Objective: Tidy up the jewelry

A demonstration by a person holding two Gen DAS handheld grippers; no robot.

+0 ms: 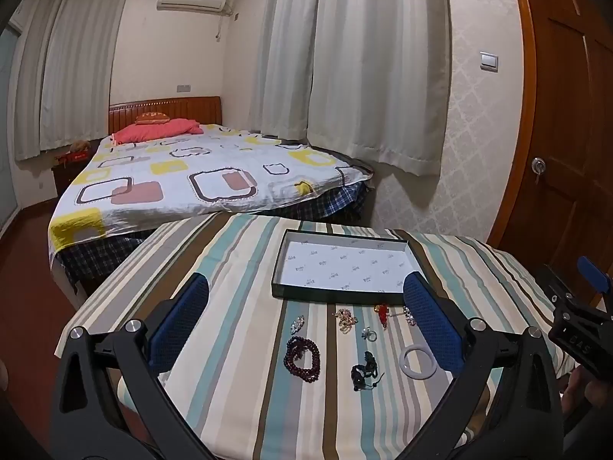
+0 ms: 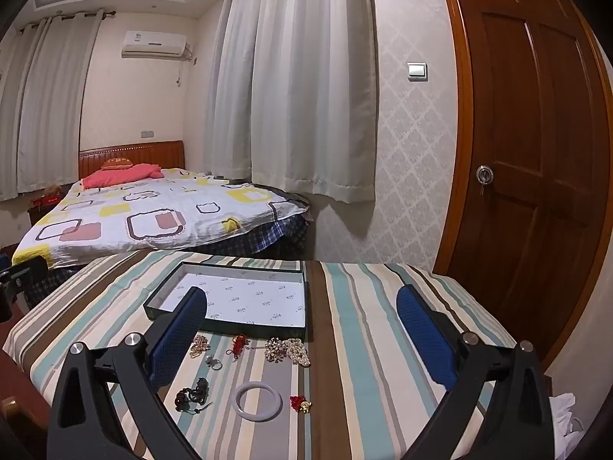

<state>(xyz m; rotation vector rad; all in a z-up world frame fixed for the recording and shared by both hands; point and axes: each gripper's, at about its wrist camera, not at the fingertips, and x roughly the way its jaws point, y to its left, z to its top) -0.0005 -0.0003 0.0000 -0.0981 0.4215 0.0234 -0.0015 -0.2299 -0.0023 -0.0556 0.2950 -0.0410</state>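
Both hovering, spread wide, nothing held: left gripper (image 1: 306, 329), right gripper (image 2: 300, 341). White bangle (image 2: 256, 400) lying nearest on the striped cloth (image 2: 383, 345); beads, brooches beyond. Tray (image 2: 164, 295) waiting empty behind. Advice: start with bangle, pinch its rim, lift clear.

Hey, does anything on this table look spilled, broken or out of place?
Nothing looks spilled or broken. The tray sits empty, turned slightly askew to the cloth's stripes, and all the jewelry, like the white bangle and dark red beads, lies loose on the cloth in front of it.
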